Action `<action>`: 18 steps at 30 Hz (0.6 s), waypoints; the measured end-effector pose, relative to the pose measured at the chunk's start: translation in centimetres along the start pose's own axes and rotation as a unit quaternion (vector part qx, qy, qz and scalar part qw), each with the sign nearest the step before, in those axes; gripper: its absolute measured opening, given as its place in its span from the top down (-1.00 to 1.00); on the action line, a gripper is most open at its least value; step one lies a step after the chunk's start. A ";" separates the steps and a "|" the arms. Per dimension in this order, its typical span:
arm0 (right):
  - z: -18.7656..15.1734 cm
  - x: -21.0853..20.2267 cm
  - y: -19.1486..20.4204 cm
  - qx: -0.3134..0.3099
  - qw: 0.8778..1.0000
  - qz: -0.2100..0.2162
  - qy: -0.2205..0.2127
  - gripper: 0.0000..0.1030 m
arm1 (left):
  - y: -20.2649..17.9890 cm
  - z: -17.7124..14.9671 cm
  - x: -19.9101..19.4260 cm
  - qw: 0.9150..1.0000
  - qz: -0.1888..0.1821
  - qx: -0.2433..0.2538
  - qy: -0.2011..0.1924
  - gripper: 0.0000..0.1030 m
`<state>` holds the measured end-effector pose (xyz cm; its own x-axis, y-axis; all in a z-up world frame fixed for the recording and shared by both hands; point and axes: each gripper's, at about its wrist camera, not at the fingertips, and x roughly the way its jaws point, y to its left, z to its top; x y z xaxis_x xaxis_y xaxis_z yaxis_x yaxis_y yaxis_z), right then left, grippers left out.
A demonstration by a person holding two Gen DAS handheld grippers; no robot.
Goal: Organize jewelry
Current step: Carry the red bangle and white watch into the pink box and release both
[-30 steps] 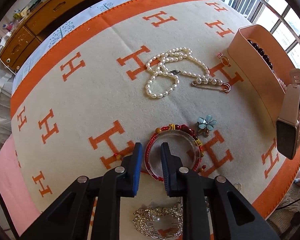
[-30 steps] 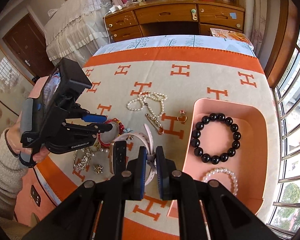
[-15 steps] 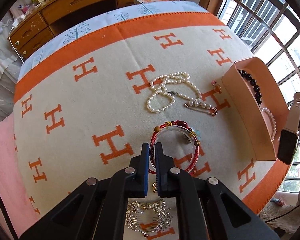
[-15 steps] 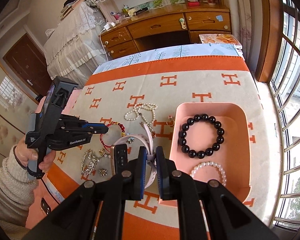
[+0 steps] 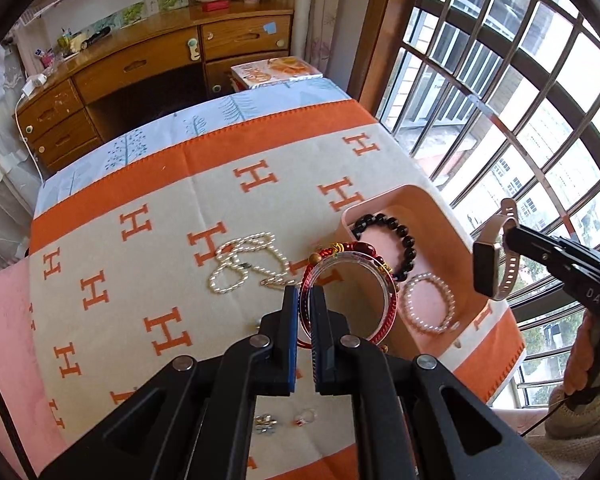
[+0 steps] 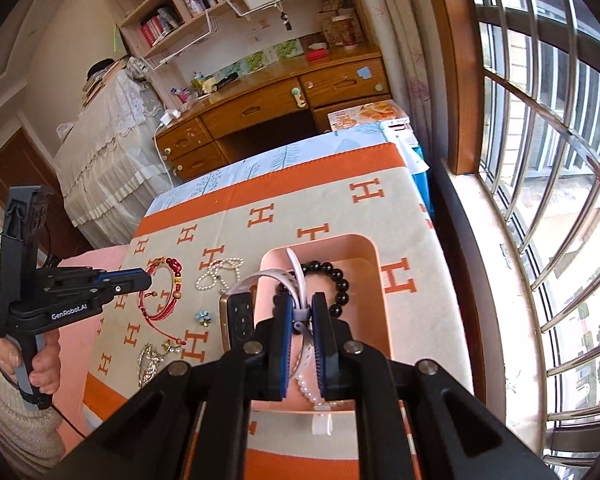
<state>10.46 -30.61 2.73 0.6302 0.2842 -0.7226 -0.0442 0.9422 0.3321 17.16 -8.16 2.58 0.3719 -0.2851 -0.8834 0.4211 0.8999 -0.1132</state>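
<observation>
- Orange-and-cream blanket (image 5: pixel 228 184) is covering the bed; pink tray (image 5: pixel 456 236) sitting at its window side.
- Left gripper (image 5: pixel 305 304) is clenching the red bracelet (image 5: pixel 340 280), airborne beside the tray.
- Right gripper (image 6: pixel 302 312) is pinching the watch (image 6: pixel 240 312) strap above the tray.
- Risk: dangling cords snagging, thin grip slipping.

The blanket (image 5: pixel 148 280) is cream with orange H letters and an orange border. The tray (image 5: pixel 440 216) is pink; in it lie a black bead bracelet (image 5: pixel 404 236) and a white pearl bracelet (image 5: pixel 430 304). The cord bracelet (image 5: pixel 340 250) is red.
</observation>
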 end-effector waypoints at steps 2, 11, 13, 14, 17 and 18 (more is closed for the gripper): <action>-0.2 -0.2 -0.8 0.008 1.000 -0.010 -0.008 0.81 | -1.7 0.5 0.3 1.000 -0.013 0.001 -0.006 0.93; -1.8 -0.4 -3.4 0.039 0.999 -0.028 -0.012 0.81 | -7.6 2.2 4.7 0.998 -0.055 -0.008 -0.002 0.93; -2.1 -0.4 -3.7 0.043 0.999 -0.028 -0.010 0.81 | -8.2 2.4 6.4 0.998 -0.059 -0.013 0.005 0.93; -2.3 -0.4 -3.9 0.044 0.999 -0.028 -0.010 0.81 | -8.4 2.4 7.2 0.998 -0.057 -0.016 0.009 0.93; -2.6 -0.1 -4.3 0.047 0.998 -0.031 -0.005 0.81 | -8.8 2.8 9.5 0.999 -0.043 -0.020 0.014 0.93; -2.6 0.1 -4.5 0.048 0.998 -0.032 -0.003 0.81 | -8.8 2.9 10.3 0.999 -0.039 -0.023 0.016 0.93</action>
<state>8.68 -34.32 -0.40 0.6342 0.2235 -0.7401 0.0700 0.9368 0.3429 19.70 -19.95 -4.16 0.3121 -0.3456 -0.8850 0.4100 0.8893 -0.2027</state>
